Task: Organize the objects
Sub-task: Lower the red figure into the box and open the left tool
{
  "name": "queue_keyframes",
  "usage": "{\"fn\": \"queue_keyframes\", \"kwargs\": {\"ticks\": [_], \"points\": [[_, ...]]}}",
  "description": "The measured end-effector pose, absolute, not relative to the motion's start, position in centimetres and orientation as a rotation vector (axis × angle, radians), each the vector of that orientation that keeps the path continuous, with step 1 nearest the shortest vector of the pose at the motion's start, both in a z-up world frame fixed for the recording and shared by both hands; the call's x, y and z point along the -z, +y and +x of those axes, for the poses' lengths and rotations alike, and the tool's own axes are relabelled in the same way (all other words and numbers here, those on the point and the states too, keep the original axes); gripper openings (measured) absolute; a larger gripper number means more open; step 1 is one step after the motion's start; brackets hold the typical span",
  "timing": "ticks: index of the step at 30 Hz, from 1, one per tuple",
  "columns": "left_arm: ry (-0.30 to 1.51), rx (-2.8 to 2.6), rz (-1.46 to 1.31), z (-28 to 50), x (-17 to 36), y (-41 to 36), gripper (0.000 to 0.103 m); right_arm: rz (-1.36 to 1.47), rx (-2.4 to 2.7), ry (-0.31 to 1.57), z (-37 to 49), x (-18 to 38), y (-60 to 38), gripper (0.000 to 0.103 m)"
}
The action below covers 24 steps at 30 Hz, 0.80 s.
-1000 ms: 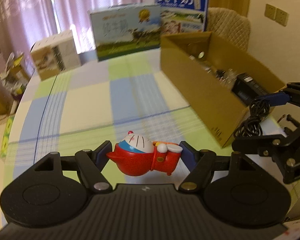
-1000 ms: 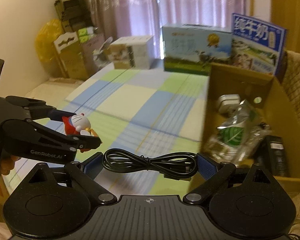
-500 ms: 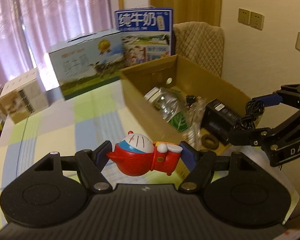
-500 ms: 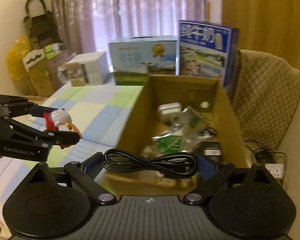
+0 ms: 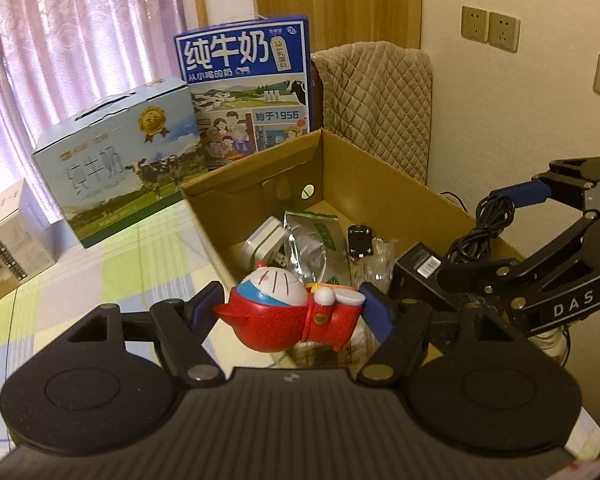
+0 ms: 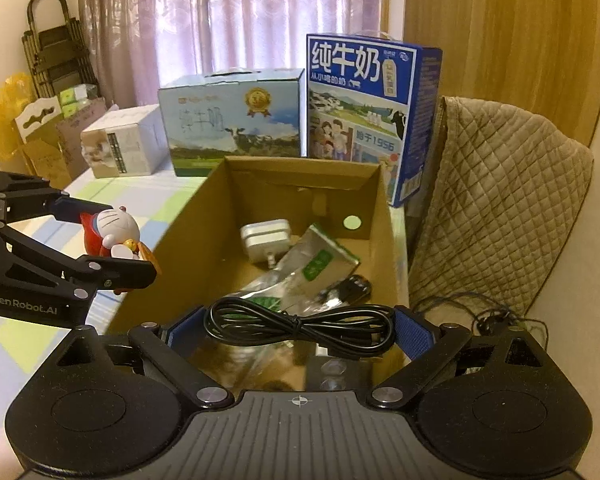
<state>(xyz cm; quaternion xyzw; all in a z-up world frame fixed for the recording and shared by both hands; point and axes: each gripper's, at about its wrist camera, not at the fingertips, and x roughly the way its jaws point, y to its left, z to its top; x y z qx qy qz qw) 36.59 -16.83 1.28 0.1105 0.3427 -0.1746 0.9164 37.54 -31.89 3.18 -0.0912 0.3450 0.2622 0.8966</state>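
Toy [image 5: 288, 314] clamped sideways in left tongs [image 5: 290, 308], above box [image 5: 380, 168] near edge; hard, light, glossy plastic, likely slippery; grip at body. Right tongs [image 6: 298, 326] clamped on cable [image 6: 298, 324] over box; limp, light; hold at tied middle.

A red-and-white cat figurine [image 5: 292, 312] lies sideways, a coiled black cable [image 6: 300, 326] bunched — both above the open cardboard box [image 6: 204, 216].

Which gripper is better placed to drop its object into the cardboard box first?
Probably the right gripper: its black cable already hangs over the cardboard box. The left gripper holds the toy figure beside the box wall.
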Motion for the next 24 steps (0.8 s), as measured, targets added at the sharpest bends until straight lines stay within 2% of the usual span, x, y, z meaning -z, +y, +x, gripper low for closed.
{"fn": "queue_keyframes", "kwargs": {"ticks": [14,24], "points": [[0.772,0.337,0.29,43.8,1.8,-19.6,0.071,-0.269,-0.588,0.703,44.7,-0.6,-31.0,0.094],[0.813,0.333,0.31,46.6,3.5,-20.0,0.071,-0.345,-0.629,0.682,46.2,0.6,-29.9,0.094]]}}
